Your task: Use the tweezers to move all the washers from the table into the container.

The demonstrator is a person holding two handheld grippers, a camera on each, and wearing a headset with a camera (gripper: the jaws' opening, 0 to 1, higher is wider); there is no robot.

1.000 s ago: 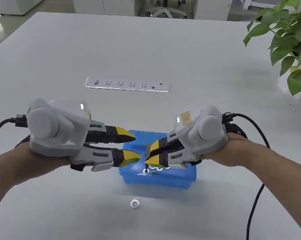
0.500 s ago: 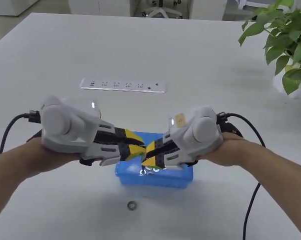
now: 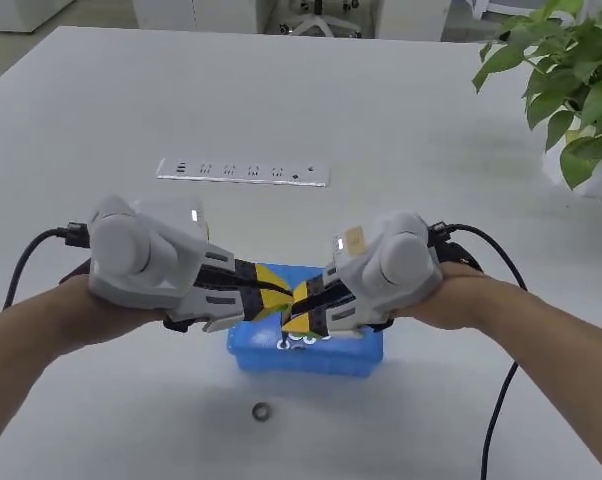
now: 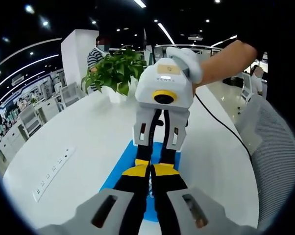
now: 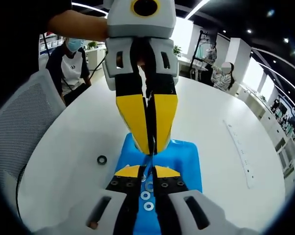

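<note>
Jaws of the left hand-held gripper [image 5: 149, 147] are pressed together, tip to tip with the right hand-held gripper [image 3: 303, 308], whose state I cannot tell, above the blue container [image 3: 361, 358]. One washer [image 3: 261, 411] lies on the bench [image 3: 431, 150] near it; best approached low and pinched gently by the rim.

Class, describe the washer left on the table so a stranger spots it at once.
On the white table, find the blue container. Just nearer the person lies one small ring-shaped washer, alone on the tabletop, unlike the washers inside the container.
</note>
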